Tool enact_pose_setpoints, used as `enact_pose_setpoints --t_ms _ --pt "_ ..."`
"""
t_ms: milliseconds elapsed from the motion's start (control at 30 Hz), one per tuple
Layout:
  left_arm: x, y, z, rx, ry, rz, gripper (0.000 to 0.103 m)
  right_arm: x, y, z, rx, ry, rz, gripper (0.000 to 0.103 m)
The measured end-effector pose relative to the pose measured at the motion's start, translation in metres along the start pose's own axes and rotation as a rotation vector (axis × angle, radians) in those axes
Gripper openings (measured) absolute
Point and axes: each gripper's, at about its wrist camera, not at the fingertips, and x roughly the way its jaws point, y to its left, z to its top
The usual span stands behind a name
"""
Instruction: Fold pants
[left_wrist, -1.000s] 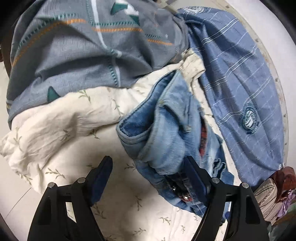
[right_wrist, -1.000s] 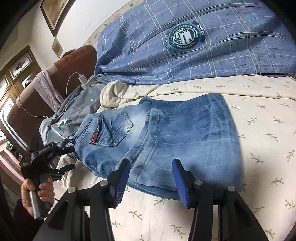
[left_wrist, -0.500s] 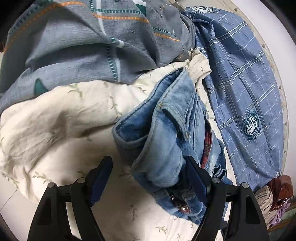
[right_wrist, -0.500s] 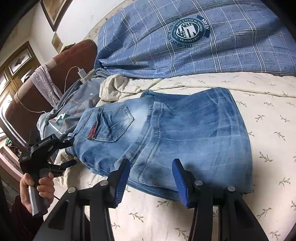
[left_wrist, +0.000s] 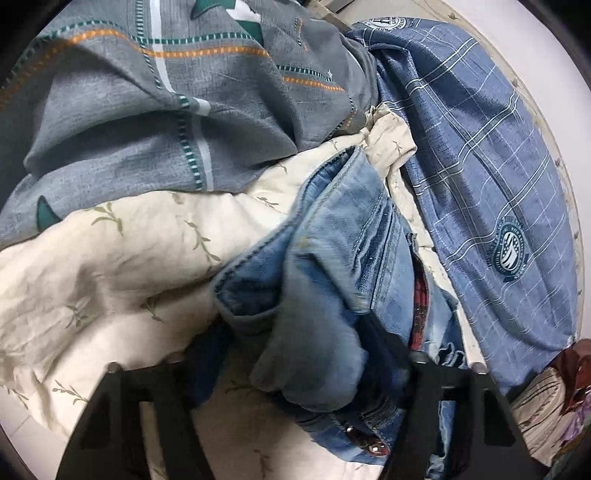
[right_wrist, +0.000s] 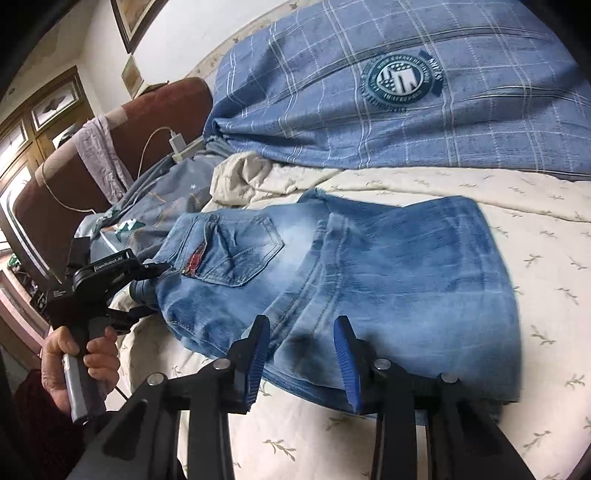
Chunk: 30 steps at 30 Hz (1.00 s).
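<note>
Fingers of the left gripper (left_wrist: 295, 373) are spread wide around the bunched waistband of the jeans (right_wrist: 369, 273), but no firm pinch can be seen. The right gripper (right_wrist: 301, 360) is also held open, just above the folded edge, with nothing between its blue pads (right_wrist: 341, 354). The jeans are laid, already folded over, on the cream sheet (right_wrist: 480, 192), beside the blue checked blanket (right_wrist: 332, 110). If the thick waistband is closed on only partly, it may slip out. A loose layer could then be dragged, and the fold would be opened. The sheet could also be caught together with the denim.
</note>
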Motion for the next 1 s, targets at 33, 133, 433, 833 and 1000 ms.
enact_pose_setpoints --t_ms 33,133,433,833,1000 --pt "-0.003 0.002 -0.001 0.006 -0.001 -0.001 0.059 0.006 0.003 -0.001 -0.005 0.013 0.000 0.038" --pt "-0.007 -0.002 0.000 0.039 -0.014 -0.010 0.049 0.022 0.011 -0.006 -0.038 0.056 -0.008 0.038" --pt "-0.015 -0.017 0.002 0.118 -0.051 -0.005 0.037 0.029 0.005 -0.008 -0.004 0.078 0.020 0.039" --pt "-0.070 -0.123 -0.026 0.476 -0.183 -0.049 0.030 0.003 -0.017 -0.002 0.046 0.036 -0.003 0.039" --pt "-0.073 -0.173 -0.055 0.632 -0.190 -0.076 0.030 -0.034 -0.054 0.006 0.153 -0.057 -0.058 0.039"
